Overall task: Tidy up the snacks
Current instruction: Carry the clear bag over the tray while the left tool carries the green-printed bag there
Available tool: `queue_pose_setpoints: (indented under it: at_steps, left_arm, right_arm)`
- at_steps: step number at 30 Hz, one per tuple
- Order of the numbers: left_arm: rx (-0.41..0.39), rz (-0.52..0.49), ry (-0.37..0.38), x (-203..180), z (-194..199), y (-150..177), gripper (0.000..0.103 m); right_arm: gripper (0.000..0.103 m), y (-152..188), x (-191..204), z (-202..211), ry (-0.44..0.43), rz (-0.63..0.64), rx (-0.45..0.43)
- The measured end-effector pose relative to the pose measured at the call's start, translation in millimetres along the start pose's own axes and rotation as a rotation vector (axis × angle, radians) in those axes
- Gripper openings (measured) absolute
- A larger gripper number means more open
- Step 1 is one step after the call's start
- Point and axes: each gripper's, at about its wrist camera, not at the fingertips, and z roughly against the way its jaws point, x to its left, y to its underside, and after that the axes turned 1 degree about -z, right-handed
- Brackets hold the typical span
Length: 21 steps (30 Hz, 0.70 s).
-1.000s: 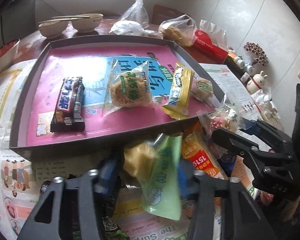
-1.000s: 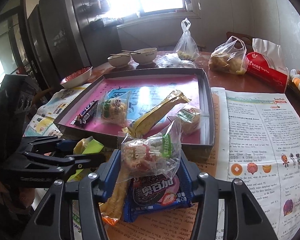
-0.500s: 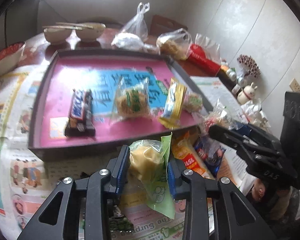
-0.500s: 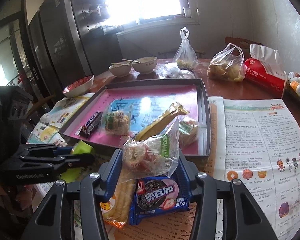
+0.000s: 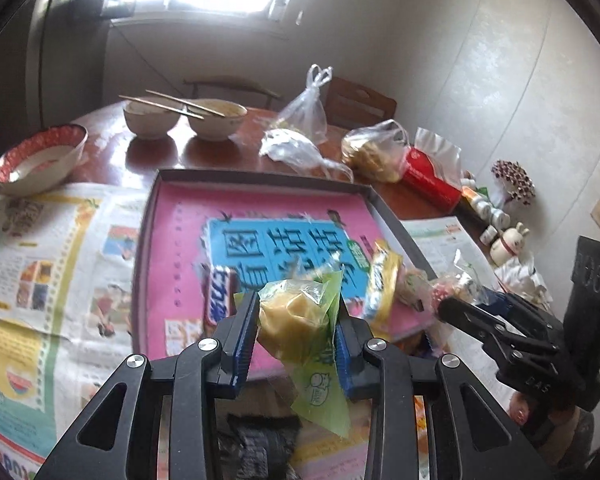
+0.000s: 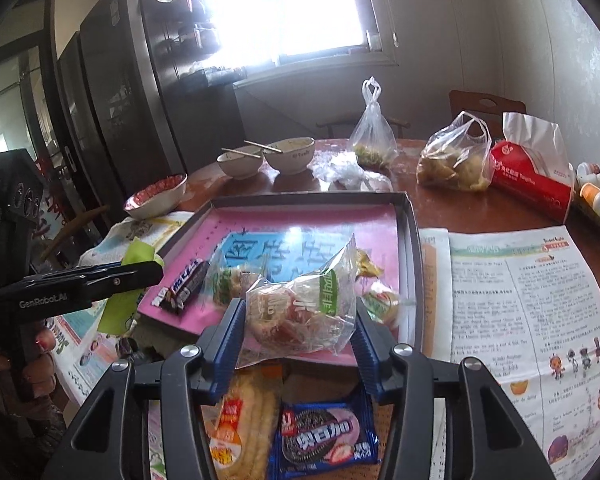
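Green-wrapped yellow cake (image 5: 300, 316) pinched in left hand-held gripper (image 5: 296, 324), raised over tray (image 5: 260, 178) near edge. Clear packet (image 6: 300, 312) clamped in right hand-held gripper (image 6: 298, 334), likewise above near edge.

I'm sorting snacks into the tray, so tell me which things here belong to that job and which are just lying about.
Job: tray; green packet in left gripper; clear packet in right gripper; chocolate bar; Oreo pack.

Lying about: bowls, tissue pack, plastic bags, newspapers.
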Motion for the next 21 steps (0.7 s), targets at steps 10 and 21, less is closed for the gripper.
queue_pose_setpoints:
  at_steps: [10, 21]
  left_arm:
    - [-0.001, -0.006, -0.042, 4, -18, -16, 0.035]
    - [0.050, -0.015, -0.076, 3, -47, -14, 0.035]
  right_arm:
    - [0.051, -11, 0, -8, 0.000, 0.003, -0.011]
    - [0.051, -17, 0, -29, -0.023, 0.007, 0.013]
